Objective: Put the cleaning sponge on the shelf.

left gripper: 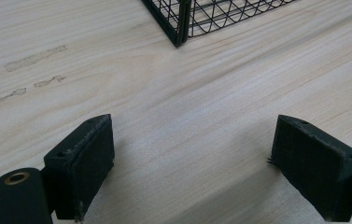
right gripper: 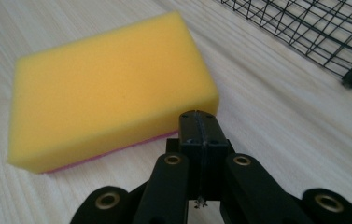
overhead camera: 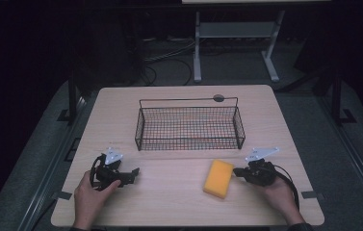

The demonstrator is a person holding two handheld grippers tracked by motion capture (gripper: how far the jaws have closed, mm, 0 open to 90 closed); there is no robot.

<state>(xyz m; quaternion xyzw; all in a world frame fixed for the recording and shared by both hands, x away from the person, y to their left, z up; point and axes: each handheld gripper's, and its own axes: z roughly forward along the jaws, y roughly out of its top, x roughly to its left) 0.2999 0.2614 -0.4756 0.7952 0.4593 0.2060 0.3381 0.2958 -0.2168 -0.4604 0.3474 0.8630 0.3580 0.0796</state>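
The sponge (overhead camera: 218,178) lies on the table (overhead camera: 169,197) just left of the right hand-held gripper (overhead camera: 237,172), whose jaws are pressed together empty, its long axis running toward the basket (overhead camera: 190,143); the left hand-held gripper (overhead camera: 134,172) gapes wide, farther off.

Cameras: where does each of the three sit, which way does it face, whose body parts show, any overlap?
High view: above the person's side of the table, looking forward and down; both hands, left gripper and right gripper show.
Left gripper view: rides the left gripper, looks along its open jaws over bare wood to a corner of the wire basket.
Right gripper view: rides the right gripper, jaws shut, tips beside the yellow sponge.
Shared: the basket is in all three; the sponge in the high and right gripper views.
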